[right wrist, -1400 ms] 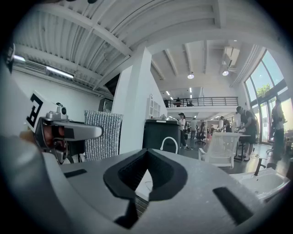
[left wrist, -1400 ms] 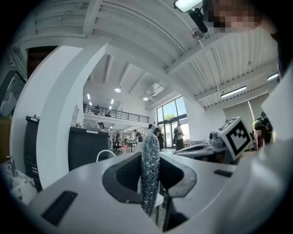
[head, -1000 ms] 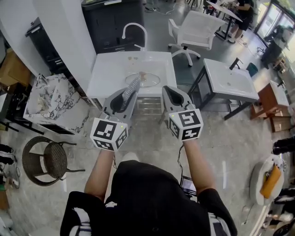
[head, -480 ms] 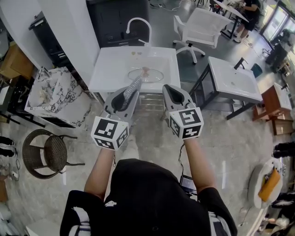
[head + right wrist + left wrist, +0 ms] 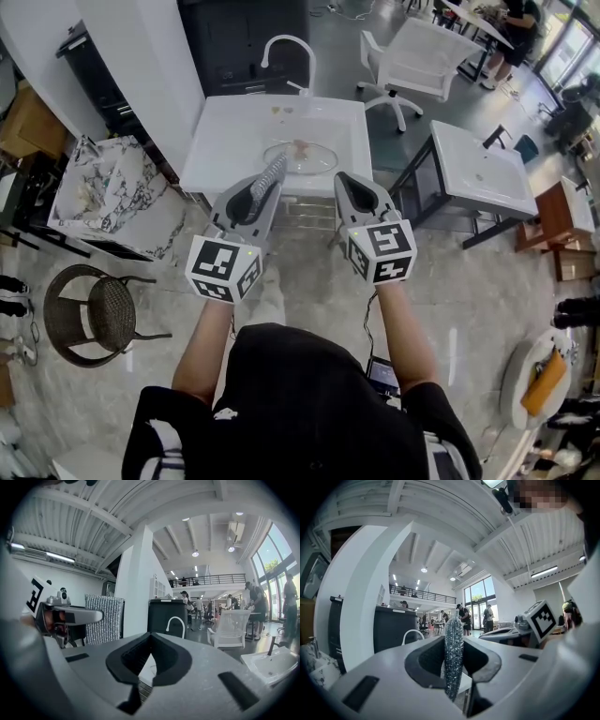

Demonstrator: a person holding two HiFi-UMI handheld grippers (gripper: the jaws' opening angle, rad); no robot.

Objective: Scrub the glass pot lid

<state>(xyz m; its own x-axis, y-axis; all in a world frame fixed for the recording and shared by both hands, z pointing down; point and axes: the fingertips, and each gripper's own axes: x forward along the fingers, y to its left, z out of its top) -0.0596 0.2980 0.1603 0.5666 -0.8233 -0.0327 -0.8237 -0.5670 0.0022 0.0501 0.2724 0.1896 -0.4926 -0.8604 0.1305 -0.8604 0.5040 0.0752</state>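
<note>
Ahead, glass pot lid [image 5: 302, 156] untouched, left gripper [image 5: 254, 198] pinching scrubber [image 5: 273, 174] short of it, right gripper [image 5: 350, 194] clenched, empty.

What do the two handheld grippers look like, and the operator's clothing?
The left gripper and right gripper are grey shells tapering to black-padded jaws. Each carries a white cube with black square markers. Thin dark cable below the right one. Black short-sleeved top.

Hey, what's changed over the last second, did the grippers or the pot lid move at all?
Very little. The person has edged slightly closer to the white sink counter, with both grippers held out short of it. The left gripper is still shut on the silvery scrubber, and the right gripper is still shut and empty. The glass pot lid lies untouched.
</note>
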